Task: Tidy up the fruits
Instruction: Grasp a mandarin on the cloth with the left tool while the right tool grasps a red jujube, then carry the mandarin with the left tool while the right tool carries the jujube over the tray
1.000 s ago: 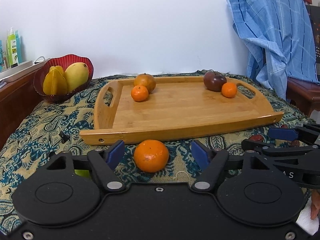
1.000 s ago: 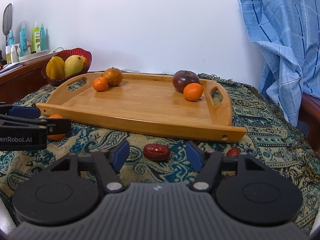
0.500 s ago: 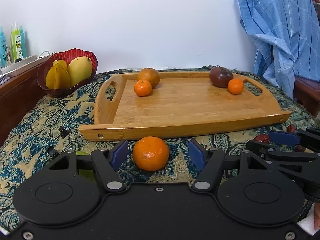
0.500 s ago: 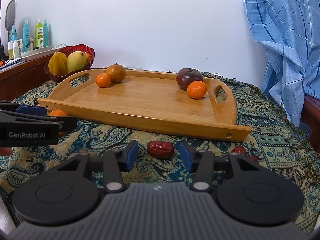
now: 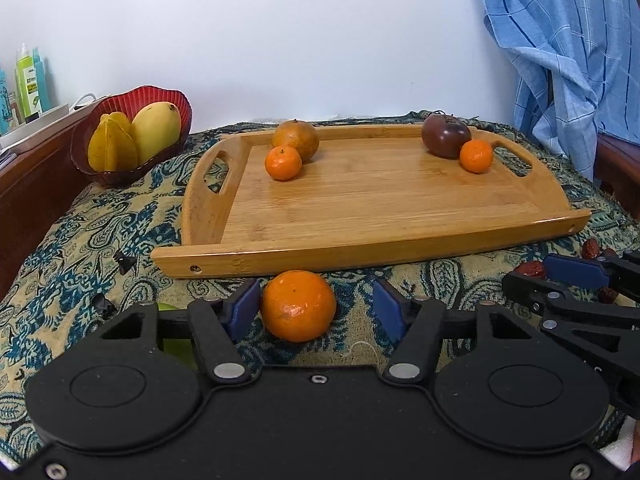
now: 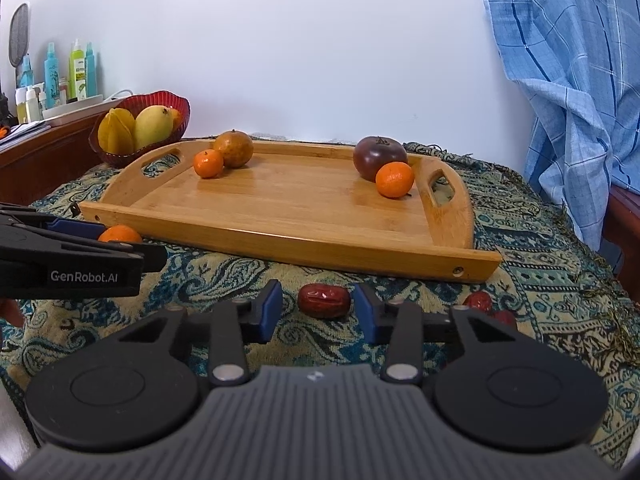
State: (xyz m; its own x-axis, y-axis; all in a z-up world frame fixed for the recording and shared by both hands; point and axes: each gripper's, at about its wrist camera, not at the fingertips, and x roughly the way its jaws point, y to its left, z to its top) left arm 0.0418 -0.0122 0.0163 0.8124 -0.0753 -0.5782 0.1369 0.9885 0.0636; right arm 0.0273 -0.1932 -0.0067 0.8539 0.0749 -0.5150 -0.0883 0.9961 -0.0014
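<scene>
Your left gripper (image 5: 316, 310) is open around the orange (image 5: 298, 306) just before the tray (image 5: 280, 258); your right gripper (image 6: 316, 312) is open around the date (image 6: 323, 300).

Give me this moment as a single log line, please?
left gripper: open, straddling mandarin on cloth | right gripper: open, straddling red date | wooden tray: four fruits | neither lifted

Both wrist views sit low over the patterned cloth (image 5: 100, 224), close to it, facing 12 o'clock toward the white wall. They share the wooden tray (image 5: 400, 200) and the red bowl (image 6: 120, 156) at 10 o'clock. Each camera catches the other's fingers at its edge.
</scene>
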